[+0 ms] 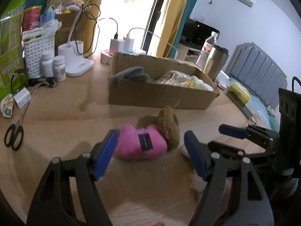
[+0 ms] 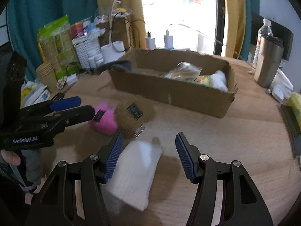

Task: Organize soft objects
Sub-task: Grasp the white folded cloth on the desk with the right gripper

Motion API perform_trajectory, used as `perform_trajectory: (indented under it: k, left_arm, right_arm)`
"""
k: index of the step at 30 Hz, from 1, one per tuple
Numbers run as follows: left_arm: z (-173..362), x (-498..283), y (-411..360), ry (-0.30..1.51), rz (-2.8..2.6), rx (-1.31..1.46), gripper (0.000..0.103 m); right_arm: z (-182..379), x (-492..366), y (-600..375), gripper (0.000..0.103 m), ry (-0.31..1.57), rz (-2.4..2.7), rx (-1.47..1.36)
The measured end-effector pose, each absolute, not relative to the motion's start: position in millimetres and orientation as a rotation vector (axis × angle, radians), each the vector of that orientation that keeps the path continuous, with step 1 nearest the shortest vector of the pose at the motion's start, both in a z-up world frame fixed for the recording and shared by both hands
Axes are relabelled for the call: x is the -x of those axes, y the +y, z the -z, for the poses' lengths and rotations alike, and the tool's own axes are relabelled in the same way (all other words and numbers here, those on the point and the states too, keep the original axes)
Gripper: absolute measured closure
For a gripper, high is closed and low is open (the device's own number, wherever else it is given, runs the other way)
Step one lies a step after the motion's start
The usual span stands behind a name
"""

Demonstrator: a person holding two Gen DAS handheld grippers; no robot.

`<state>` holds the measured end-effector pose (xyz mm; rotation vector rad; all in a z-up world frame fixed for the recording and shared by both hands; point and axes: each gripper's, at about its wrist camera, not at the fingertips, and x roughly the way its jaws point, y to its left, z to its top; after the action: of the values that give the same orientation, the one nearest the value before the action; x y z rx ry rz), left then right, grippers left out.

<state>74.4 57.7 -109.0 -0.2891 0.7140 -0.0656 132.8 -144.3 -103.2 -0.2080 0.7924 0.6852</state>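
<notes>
Your left claw [image 1: 150, 150] stood with its blue pads apart, holding nothing, aimed down at the pink plush toy [image 1: 140, 144] lying on the worktop [image 1: 65, 124]. Touching that toy on its far side was the brown plush toy [image 1: 168, 127], and that contact was the first risk: had you closed from there, one pad could have caught the brown toy too, dragging both or letting one drop short of the cardboard box [image 1: 161, 94].

Your right claw [image 2: 148, 155] was likewise apart and empty, over the white soft pad [image 2: 137, 171]. Its left pad sat just beside, perhaps against, the white pad's edge, while the right pad stood well clear of it. Closing off-centre like that could have pinched only a corner, so the limp piece might have folded or slipped out on the way up.

Both claws worked near each other, so they could have knocked together if you reached in at once. A small metal clasp [image 2: 138, 131] lay between the brown toy and the white pad and could have snagged. The box already held a grey cloth [image 1: 129, 75] over its rim and some wrapped soft things, so a careless drop might have landed on the edge.
</notes>
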Motion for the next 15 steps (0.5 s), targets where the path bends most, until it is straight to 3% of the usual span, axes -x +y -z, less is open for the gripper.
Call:
perform_trajectory:
  k: [12,15]
  left_arm:
    - [119.9,-67.1,47.9,0.74,0.082,0.293,0.028]
    - [119.9,-66.8,43.4,0.746,0.085,0.284,0.028]
  right_arm:
    - [128.1,-126.9,-141.4,0.043,0.918,-0.738,0.194]
    - [129.3,-126.7,-142.5,0.063,0.925,-0.754,0.185]
